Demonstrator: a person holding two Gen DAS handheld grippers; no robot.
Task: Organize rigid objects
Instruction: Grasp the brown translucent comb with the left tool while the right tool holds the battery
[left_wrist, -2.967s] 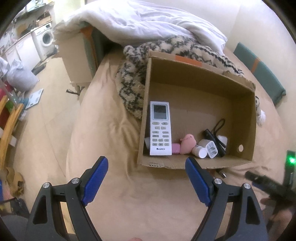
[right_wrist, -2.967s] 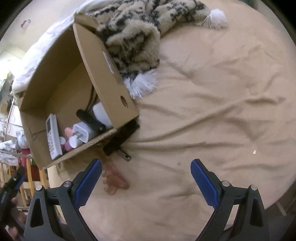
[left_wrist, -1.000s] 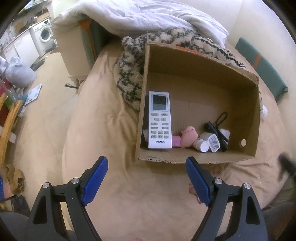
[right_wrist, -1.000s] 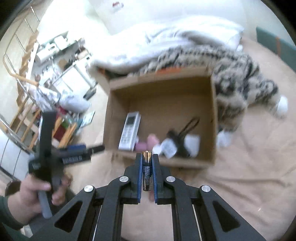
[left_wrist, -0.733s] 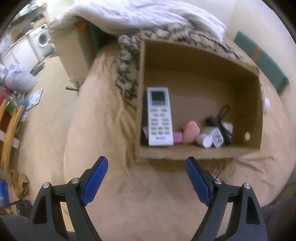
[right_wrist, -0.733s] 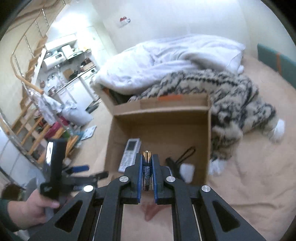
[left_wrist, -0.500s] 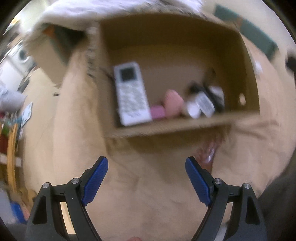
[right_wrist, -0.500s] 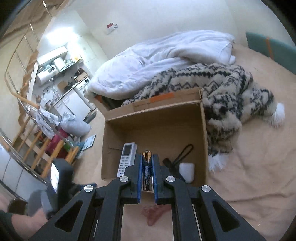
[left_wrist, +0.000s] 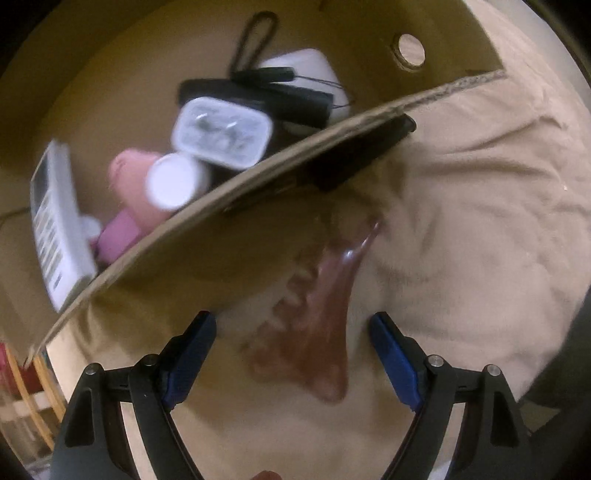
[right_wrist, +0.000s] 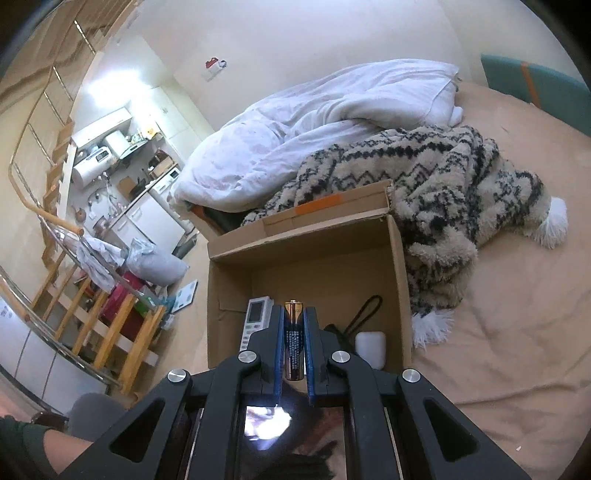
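My right gripper (right_wrist: 293, 350) is shut on a black and gold battery (right_wrist: 293, 339), held upright over the open cardboard box (right_wrist: 400, 280). The box holds a white remote (right_wrist: 256, 319), a white case (right_wrist: 370, 347) and a black corded item (right_wrist: 364, 314). My left gripper (left_wrist: 293, 350) is open and low over the bed, its fingers on either side of a pink-brown translucent comb (left_wrist: 325, 310) lying just outside the box's near wall (left_wrist: 229, 229). In that view the box shows the remote (left_wrist: 55, 221), a white charger (left_wrist: 221, 133), pink items (left_wrist: 133, 192) and a black object (left_wrist: 365, 147) under the wall's edge.
A patterned fleece blanket (right_wrist: 443, 184) and a white duvet (right_wrist: 314, 122) lie behind and right of the box. The beige bed sheet (right_wrist: 517, 332) stretches to the right. A wooden railing (right_wrist: 110, 325) and floor clutter are at the left.
My left gripper has dropped down and forward from above the box to close over the comb by the box's near wall. My right gripper has picked up the battery and raised it over the box.
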